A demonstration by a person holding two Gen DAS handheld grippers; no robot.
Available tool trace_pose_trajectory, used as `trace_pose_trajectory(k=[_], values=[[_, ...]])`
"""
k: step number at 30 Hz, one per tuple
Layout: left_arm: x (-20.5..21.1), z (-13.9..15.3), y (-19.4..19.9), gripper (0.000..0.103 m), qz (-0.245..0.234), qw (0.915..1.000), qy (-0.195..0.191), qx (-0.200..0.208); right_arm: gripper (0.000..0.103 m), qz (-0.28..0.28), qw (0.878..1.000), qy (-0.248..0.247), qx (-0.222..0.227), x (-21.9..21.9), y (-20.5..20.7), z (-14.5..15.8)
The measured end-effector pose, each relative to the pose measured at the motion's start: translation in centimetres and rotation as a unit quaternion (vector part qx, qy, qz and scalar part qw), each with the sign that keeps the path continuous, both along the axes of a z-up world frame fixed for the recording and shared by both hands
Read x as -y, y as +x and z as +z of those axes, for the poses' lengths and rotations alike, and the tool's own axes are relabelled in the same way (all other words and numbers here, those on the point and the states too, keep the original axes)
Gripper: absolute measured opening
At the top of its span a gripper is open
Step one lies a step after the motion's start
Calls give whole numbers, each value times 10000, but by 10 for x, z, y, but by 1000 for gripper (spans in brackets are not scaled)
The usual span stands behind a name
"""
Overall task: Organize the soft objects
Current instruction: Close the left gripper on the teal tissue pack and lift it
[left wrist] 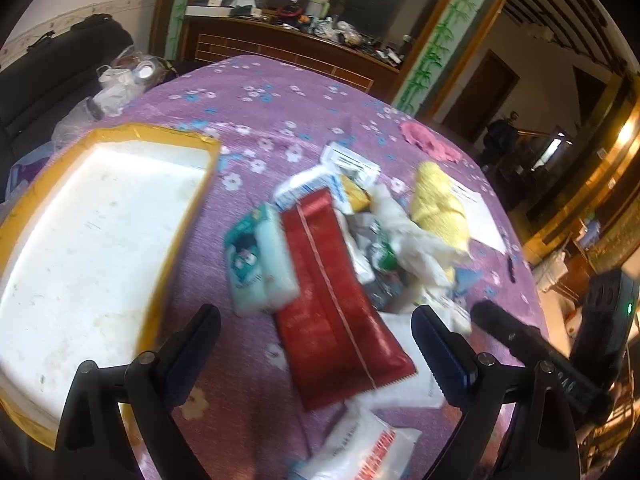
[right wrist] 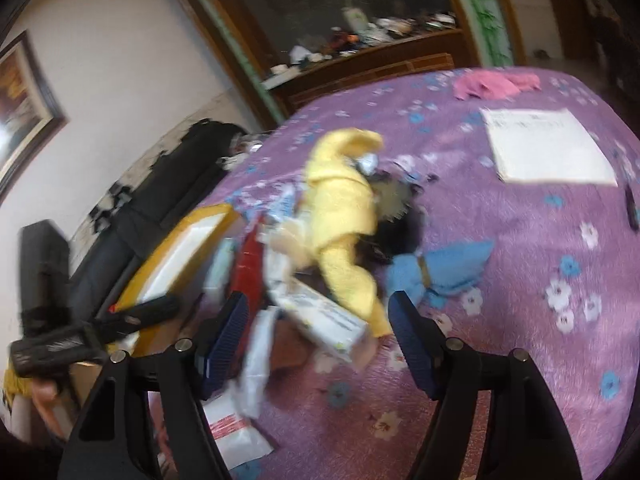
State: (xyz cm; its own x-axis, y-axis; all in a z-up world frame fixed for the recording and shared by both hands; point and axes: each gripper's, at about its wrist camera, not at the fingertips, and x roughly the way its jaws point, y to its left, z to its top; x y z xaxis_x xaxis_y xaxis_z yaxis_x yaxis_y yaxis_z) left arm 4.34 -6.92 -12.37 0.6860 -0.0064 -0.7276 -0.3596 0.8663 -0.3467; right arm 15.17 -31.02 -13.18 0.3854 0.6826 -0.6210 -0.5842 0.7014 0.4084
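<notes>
we are hovering both the left gripper [left wrist: 316, 332] and right gripper [right wrist: 316, 320] spread over the packet pile [left wrist: 344, 248], yellow cloth [right wrist: 340, 208] lying across it, the tray [left wrist: 52, 216] sitting left.

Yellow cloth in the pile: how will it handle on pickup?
Likely floppy: the yellow cloth lies crumpled and draped over the packets, so it should sag from one pinch. Probably light. Its fuzzy surface suggests decent grip, but it may drag the white carton lying against it.
</notes>
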Motion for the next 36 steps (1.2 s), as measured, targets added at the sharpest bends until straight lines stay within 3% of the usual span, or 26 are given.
trace_pose_trajectory(k=[3, 7, 8, 12, 16, 17, 19, 22, 26, 27, 29, 36], values=[[-8, -1, 18, 96, 67, 9996, 231, -119, 60, 150, 9997, 135, -120, -2, 2, -9], [-13, -12, 53, 72, -176, 9953, 680, -671, 59, 242, 9996, 161, -32, -4, 1, -16], [-15, -15, 59, 70, -196, 9941, 750, -757, 59, 298, 9994, 188, -45, -5, 0, -18], [-28, -28, 73, 69, -137, 9941, 580, -909, 59, 374, 9990, 175, -171, -9, 4, -24], [-35, -33, 77, 35, -13, 9932, 643, -967, 52, 381, 9987, 244, -229, -7, 2, -25], [-37, -34, 76, 31, 25, 9935, 592, -967, 51, 355, 9985, 317, -288, -5, 4, -26], [-40, -34, 73, 29, 72, 9937, 582, -958, 40, 279, 9974, 536, -405, 4, 7, -26], [-41, -35, 68, 30, 137, 9933, 646, -954, 39, 192, 9964, 625, -544, 9, 11, -28], [-39, -37, 67, 26, 193, 9918, 787, -983, 40, 396, 9986, 193, -307, -10, 3, -28], [-38, -37, 67, 18, 202, 9918, 822, -962, 39, 465, 9988, 32, -146, -15, -2, -26], [-38, -35, 65, 14, 202, 9920, 831, -923, 31, 588, 9983, -38, -51, -20, -7, -25], [-43, -16, 37, 11, 143, 9989, 141, -428, 21, 421, 9986, 318, 16, -5, -3, -17]])
